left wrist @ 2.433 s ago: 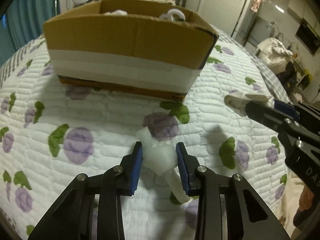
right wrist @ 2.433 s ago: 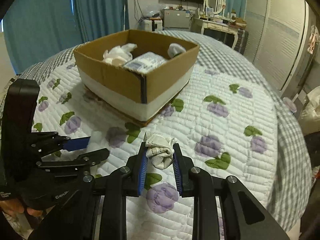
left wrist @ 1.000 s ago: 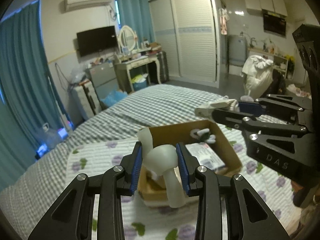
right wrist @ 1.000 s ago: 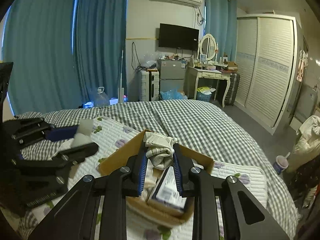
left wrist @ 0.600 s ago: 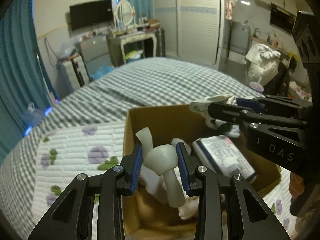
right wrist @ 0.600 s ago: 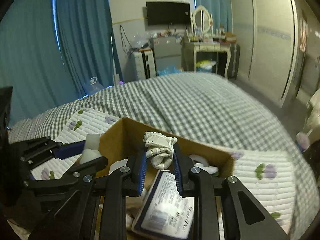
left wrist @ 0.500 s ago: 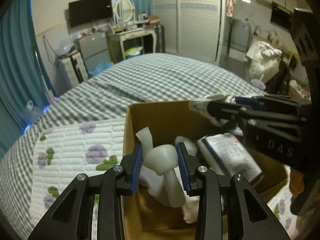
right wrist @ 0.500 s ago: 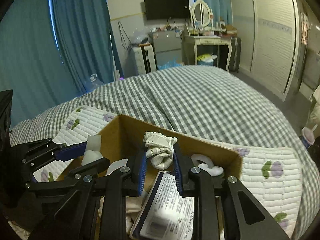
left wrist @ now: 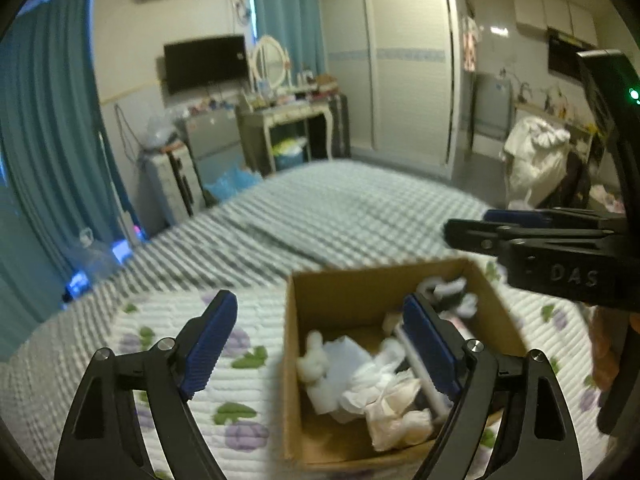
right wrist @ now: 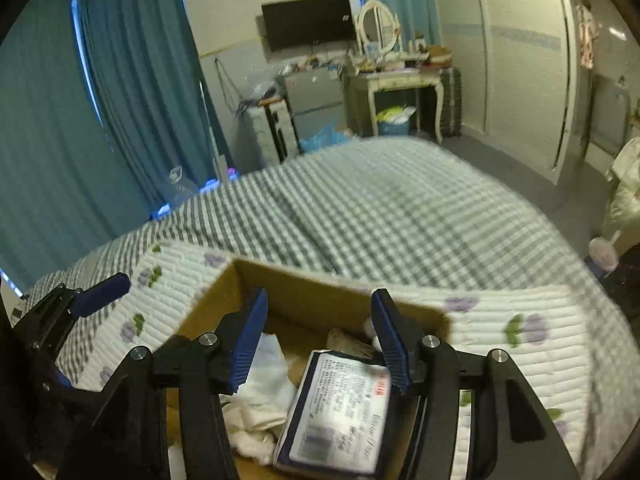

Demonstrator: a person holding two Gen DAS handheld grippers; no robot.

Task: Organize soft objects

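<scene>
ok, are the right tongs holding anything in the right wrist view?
No, the right tongs are spread open with nothing between the blue pads, above the cardboard box on the bed.

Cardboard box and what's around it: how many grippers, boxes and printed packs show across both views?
Grippers: 2, the left gripper and the right gripper, jaws open
Cardboard box: 1
Printed pack: 1
Total: 4

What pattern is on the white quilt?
Purple flowers with green leaves on the quilt, clearest in the left wrist view.
</scene>
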